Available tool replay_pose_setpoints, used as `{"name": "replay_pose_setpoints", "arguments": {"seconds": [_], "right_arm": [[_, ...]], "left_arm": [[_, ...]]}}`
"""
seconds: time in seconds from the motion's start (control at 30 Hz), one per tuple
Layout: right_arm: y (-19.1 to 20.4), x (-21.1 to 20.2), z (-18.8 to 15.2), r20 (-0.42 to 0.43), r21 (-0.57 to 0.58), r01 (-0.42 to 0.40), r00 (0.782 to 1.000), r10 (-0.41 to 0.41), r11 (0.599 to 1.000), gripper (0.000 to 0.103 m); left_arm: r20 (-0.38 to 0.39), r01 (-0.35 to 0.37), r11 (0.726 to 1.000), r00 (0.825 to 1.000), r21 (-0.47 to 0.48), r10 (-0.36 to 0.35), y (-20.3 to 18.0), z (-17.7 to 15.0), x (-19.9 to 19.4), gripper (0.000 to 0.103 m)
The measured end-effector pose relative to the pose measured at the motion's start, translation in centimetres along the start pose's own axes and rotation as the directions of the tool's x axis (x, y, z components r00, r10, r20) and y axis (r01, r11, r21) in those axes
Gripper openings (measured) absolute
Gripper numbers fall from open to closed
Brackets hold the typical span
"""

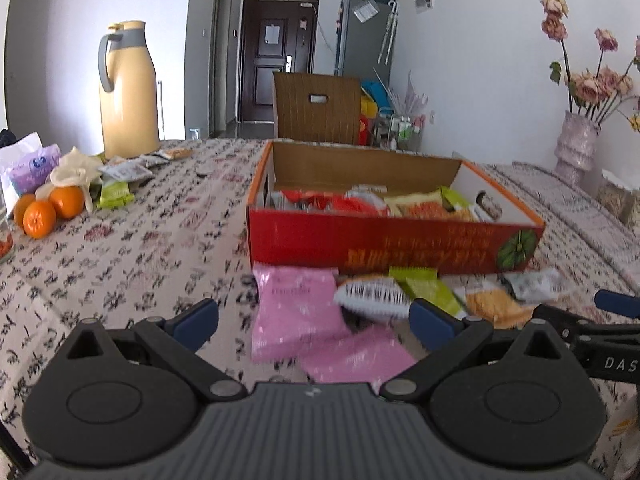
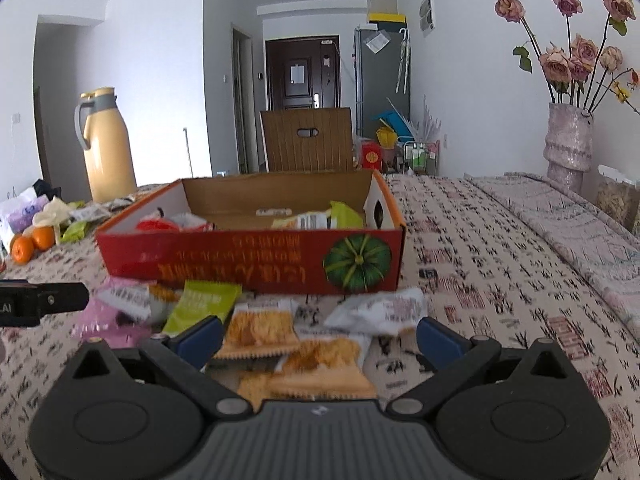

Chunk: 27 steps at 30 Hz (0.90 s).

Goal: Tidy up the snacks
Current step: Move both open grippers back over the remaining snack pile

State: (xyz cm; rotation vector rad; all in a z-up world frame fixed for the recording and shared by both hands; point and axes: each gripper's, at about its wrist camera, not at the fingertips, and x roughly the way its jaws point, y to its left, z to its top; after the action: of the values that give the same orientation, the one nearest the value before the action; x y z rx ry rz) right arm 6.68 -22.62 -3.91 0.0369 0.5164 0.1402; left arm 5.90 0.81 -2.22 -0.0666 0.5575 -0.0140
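A red cardboard box (image 1: 380, 240) (image 2: 248, 264) with a pumpkin picture sits on the patterned tablecloth, partly filled with snack packets. Loose packets lie in front of it: two pink ones (image 1: 296, 312), a white one (image 1: 372, 296), a green one (image 2: 204, 304), orange cracker packs (image 2: 260, 328) and a white pack (image 2: 380, 312). My left gripper (image 1: 316, 320) hovers open over the pink packets, holding nothing. My right gripper (image 2: 320, 332) is open above the cracker packs, also holding nothing. The right gripper's arm (image 1: 600, 344) shows at the left view's right edge.
A yellow thermos jug (image 1: 128, 92) stands at the far left. Oranges (image 1: 44, 212), a purple bag (image 1: 32, 164) and more packets (image 1: 120, 176) lie at the left edge. A vase of dried roses (image 2: 568, 140) and a jar (image 2: 616, 200) stand at the right. A wooden chair (image 2: 308, 140) faces the table.
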Motion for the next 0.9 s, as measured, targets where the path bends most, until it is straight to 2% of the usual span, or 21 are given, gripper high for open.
{"name": "replay_pose_setpoints", "arguments": {"seconds": [0.2,0.57,0.67,0.77,0.8,0.83,0.9], "right_arm": [[-0.1,-0.8,-1.6,-0.048,-0.008,-0.008,0.999,0.007,1.000,0.103],[0.9,-0.7,-2.6,-0.095,-0.022,-0.035,0.995,0.033,0.999,0.101],[1.2,-0.1,-2.5,-0.113,-0.022,-0.035,0.993,0.032,0.999,0.092],[1.4,0.6,-2.3,-0.139,-0.016,-0.033,0.990,0.030,0.999,0.079],[1.5,0.8,-2.4,-0.146,-0.015,-0.036,0.989,0.034,0.999,0.070],[1.6,0.9,-2.4,-0.154,-0.014,-0.042,0.987,0.039,0.999,0.066],[1.9,1.1,-2.4,-0.153,-0.026,-0.042,0.987,0.037,0.999,0.064]], "left_arm": [[-0.029,-0.010,1.000,1.000,0.017,0.010,0.3,-1.8,0.3,0.103],[-0.021,-0.002,1.000,1.000,-0.016,0.001,1.0,-2.1,0.6,0.103],[-0.025,-0.001,1.000,1.000,-0.028,0.000,1.2,-2.1,0.8,0.103],[-0.032,0.002,1.000,0.999,-0.031,-0.003,1.1,-2.2,0.9,0.103],[-0.035,0.003,1.000,0.999,-0.031,-0.004,1.1,-2.2,1.0,0.103],[-0.035,0.006,0.999,0.999,-0.033,-0.007,1.1,-2.2,1.0,0.103],[-0.037,0.008,0.999,0.999,-0.037,-0.009,1.2,-2.2,1.1,0.103]]}}
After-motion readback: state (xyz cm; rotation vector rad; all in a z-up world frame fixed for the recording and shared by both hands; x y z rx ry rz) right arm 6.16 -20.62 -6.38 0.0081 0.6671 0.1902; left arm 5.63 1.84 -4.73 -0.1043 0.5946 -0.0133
